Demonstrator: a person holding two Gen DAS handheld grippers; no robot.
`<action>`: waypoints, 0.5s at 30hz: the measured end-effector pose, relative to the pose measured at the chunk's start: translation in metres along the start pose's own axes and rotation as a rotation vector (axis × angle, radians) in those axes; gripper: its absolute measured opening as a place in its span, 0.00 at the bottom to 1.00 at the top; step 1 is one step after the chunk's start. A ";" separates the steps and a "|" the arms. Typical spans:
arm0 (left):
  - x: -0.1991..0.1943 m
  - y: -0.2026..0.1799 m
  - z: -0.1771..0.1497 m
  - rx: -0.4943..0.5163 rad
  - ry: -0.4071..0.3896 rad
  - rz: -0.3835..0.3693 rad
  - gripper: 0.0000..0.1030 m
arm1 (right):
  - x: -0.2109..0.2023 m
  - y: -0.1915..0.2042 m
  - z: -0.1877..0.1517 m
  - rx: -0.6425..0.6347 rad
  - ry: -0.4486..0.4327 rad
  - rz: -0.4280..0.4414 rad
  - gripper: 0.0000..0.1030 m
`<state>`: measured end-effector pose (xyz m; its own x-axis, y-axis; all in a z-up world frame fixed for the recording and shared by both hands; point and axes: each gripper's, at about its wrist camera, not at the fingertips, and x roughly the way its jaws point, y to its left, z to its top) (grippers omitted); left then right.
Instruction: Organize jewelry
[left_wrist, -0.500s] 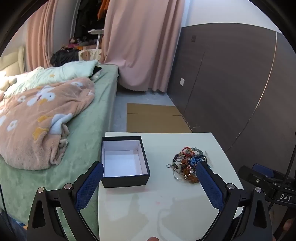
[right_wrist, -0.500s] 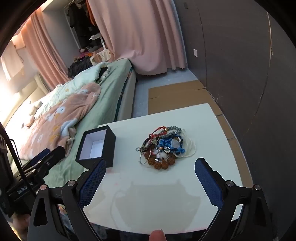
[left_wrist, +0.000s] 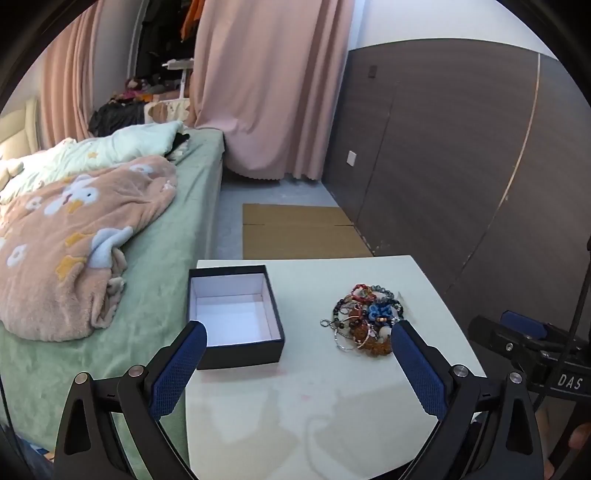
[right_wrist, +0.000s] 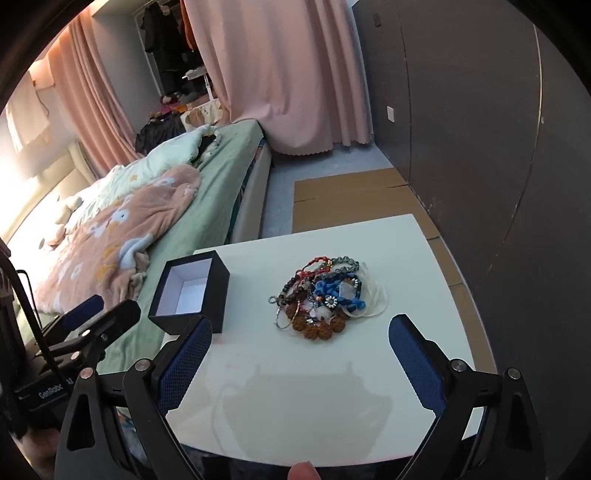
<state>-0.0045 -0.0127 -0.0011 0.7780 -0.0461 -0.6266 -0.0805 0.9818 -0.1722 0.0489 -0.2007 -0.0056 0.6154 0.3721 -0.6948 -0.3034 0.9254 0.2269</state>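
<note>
A heap of tangled bracelets and bead strings (left_wrist: 364, 319) (right_wrist: 325, 299) lies on the white table (left_wrist: 314, 398) (right_wrist: 332, 369). An open black box with a white, empty inside (left_wrist: 232, 314) (right_wrist: 190, 290) stands at the table's left side. My left gripper (left_wrist: 295, 332) is open and empty, above the table's near part, short of the box and the heap. My right gripper (right_wrist: 299, 328) is open and empty, just short of the heap. Each gripper also shows in the other's view: the right one at the right edge (left_wrist: 524, 338), the left one at the left edge (right_wrist: 99, 314).
A bed (left_wrist: 155, 258) with a green sheet and a peach blanket (left_wrist: 74, 229) runs along the table's left side. A dark panelled wall (left_wrist: 461, 166) stands to the right. Flat cardboard (left_wrist: 299, 232) lies on the floor beyond the table. Pink curtains (left_wrist: 269, 92) hang at the back.
Both grippers have moved slightly forward and lower towards the table. Both stay open and empty. The box and the heap have not moved.
</note>
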 end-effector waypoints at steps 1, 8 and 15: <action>0.000 -0.001 -0.002 0.005 -0.001 -0.005 0.97 | 0.000 -0.001 0.000 0.003 0.000 0.001 0.94; 0.001 -0.005 -0.002 0.011 0.002 -0.015 0.97 | -0.003 -0.005 0.001 0.013 -0.004 -0.008 0.94; 0.003 -0.003 -0.001 0.004 0.005 -0.022 0.97 | -0.004 -0.005 0.000 0.009 -0.002 -0.017 0.94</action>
<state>-0.0021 -0.0162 -0.0029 0.7764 -0.0686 -0.6266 -0.0610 0.9812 -0.1829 0.0478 -0.2072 -0.0044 0.6219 0.3561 -0.6975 -0.2859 0.9324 0.2212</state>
